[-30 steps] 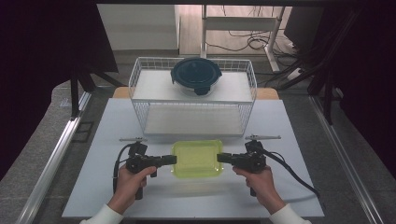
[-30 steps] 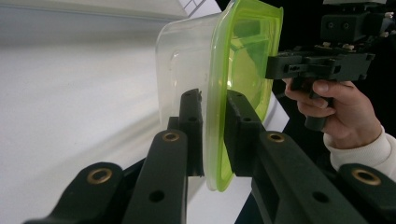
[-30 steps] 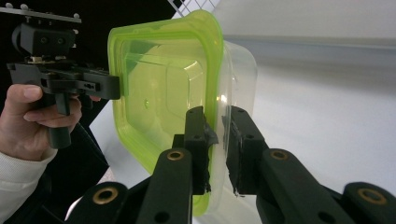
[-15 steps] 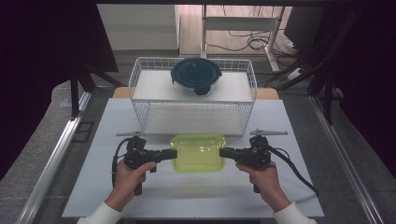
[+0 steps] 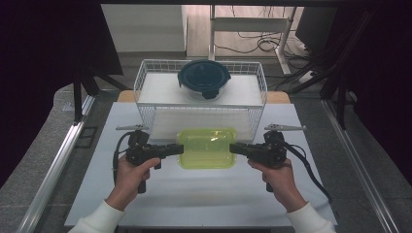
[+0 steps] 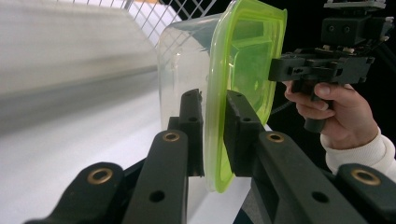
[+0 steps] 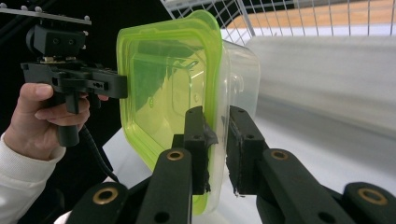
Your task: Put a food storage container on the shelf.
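A clear container with a lime-green lid [image 5: 206, 147] hangs level above the white table, just in front of the wire basket [image 5: 145, 104]. My left gripper [image 5: 180, 149] is shut on its left rim and my right gripper [image 5: 233, 148] on its right rim. In the left gripper view the lid [image 6: 243, 60] stands on edge, the left gripper [image 6: 215, 100] pinches the rim, and the right gripper [image 6: 280, 70] clamps the far side. The right gripper view mirrors this: the right gripper [image 7: 216, 114] nips the container [image 7: 163, 79], with the left gripper [image 7: 119, 86] opposite.
A round glass container with a dark blue clip lid [image 5: 203, 77] sits at the back of the basket. The white table top [image 5: 204, 194] is bordered by metal rails, with black curtains on both sides. A chair and cables lie beyond.
Both grippers have risen together, lifting the green-lidded container off the table; it now sits higher in view, nearer the basket's front wall.
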Available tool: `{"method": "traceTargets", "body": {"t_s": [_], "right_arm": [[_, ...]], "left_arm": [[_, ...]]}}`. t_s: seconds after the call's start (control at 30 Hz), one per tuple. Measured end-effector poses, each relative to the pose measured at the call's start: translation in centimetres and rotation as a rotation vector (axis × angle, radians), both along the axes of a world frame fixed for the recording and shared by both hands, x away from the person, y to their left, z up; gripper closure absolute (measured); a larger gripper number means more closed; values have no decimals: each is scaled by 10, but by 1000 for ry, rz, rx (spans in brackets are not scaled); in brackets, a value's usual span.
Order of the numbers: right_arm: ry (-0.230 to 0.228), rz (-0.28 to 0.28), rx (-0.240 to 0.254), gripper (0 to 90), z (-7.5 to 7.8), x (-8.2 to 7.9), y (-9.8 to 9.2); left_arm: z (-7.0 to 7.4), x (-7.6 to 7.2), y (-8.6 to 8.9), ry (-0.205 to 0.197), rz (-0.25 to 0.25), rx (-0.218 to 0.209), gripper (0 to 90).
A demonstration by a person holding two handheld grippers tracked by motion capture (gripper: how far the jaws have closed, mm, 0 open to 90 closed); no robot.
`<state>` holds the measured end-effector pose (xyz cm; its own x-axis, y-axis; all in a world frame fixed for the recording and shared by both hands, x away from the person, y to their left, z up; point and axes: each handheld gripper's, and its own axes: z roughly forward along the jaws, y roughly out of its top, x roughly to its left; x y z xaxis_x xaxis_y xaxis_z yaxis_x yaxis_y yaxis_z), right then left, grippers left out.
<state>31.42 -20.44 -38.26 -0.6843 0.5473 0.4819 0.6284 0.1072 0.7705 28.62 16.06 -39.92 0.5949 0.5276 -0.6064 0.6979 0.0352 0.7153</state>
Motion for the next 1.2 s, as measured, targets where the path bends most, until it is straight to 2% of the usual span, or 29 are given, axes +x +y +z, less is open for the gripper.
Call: {"method": "traceTargets", "body": {"t_s": [0.3,0.8,1.2], "right_arm": [[-29,1,8,781,22,6,1],[-50,5,16,778,46,22,10],[-76,1,12,775,75,37,14]], "left_arm": [[22,7,2,-35,0,-2,792],[42,23,11,-44,17,-18,794],[67,48,16,-65,19,-23,799]]}}
